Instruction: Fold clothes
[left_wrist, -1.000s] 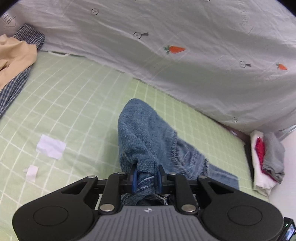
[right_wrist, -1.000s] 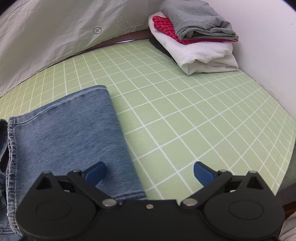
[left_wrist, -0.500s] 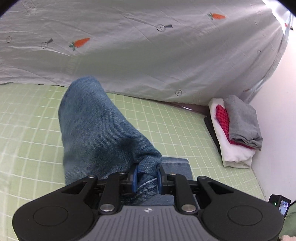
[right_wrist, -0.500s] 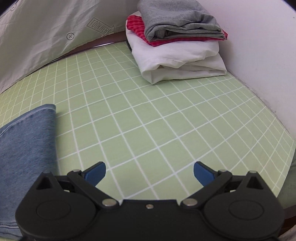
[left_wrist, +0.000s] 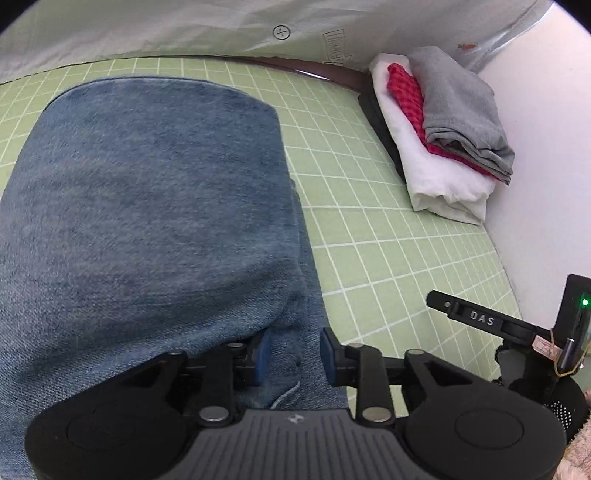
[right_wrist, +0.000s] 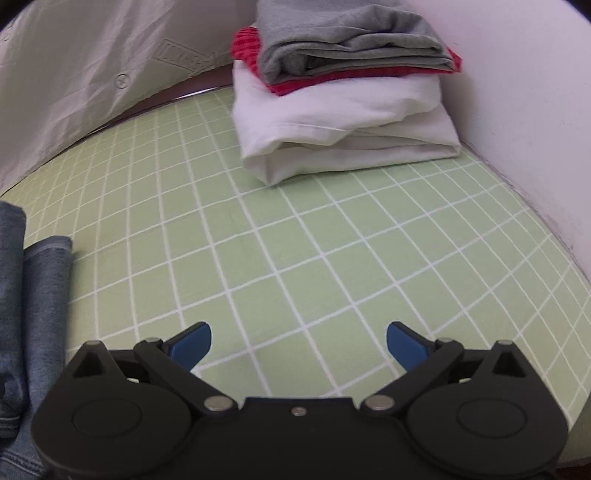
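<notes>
The blue jeans (left_wrist: 147, 206) lie doubled over on the green checked sheet (left_wrist: 388, 258) and fill the left of the left wrist view. My left gripper (left_wrist: 295, 354) is low over their near right edge. Its jaws are opening; denim still sits between the blue pads, but they no longer pinch it. In the right wrist view only the jeans' edge (right_wrist: 37, 302) shows at far left. My right gripper (right_wrist: 299, 338) is open over bare sheet to the right of the jeans, with nothing between its fingers. One of its fingers (left_wrist: 476, 317) shows in the left wrist view.
A stack of folded clothes (right_wrist: 343, 110), white under red under grey, sits against the wall (right_wrist: 535, 110) at the back right; the same stack (left_wrist: 443, 122) shows in the left wrist view. A pale printed cloth (left_wrist: 184, 26) hangs along the far side.
My left gripper carried the denim end rightward and down over the rest of the jeans, then its jaws parted. My right gripper slid right, off the jeans, nearer the stack.
</notes>
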